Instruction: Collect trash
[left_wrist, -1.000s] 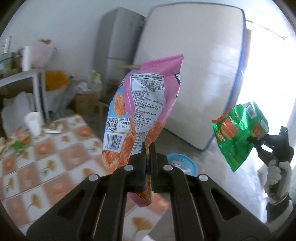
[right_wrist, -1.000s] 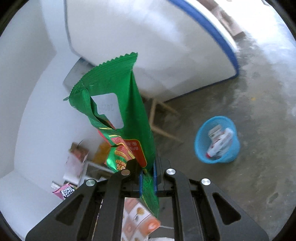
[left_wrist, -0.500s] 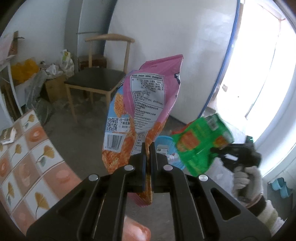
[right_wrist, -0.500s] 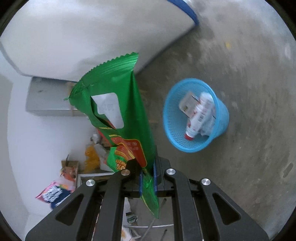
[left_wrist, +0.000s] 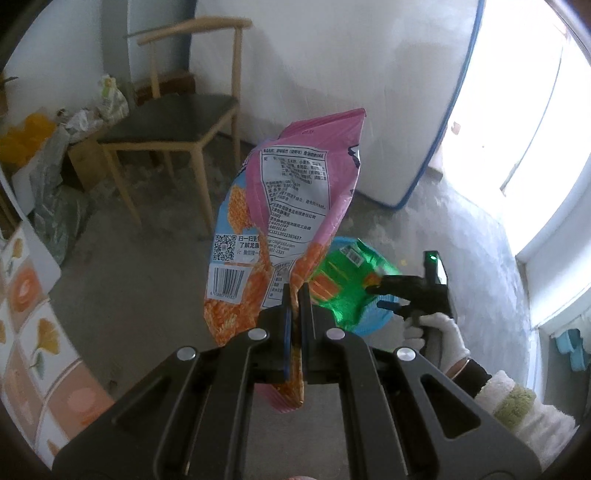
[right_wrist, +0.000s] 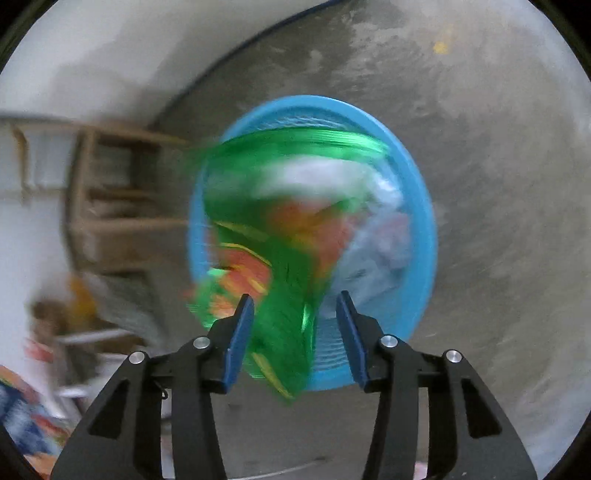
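My right gripper (right_wrist: 295, 317) hangs over the blue wastebasket (right_wrist: 424, 236), and its jaws have just been opening; the green snack wrapper (right_wrist: 288, 258) is between them, blurred, no longer pinched, and looks to be dropping toward the basket's mouth. I judge the release well placed, since the wrapper sits mostly inside the rim. To finish cleanly I should keep the jaws spread and let the wrapper fall clear before I lift away, in case it clings to a pad. My left gripper (left_wrist: 294, 299) is pressed together on the lower edge of the pink snack bag (left_wrist: 295, 192), which stands upright above it. That bag goes next, brought squarely over the basket.
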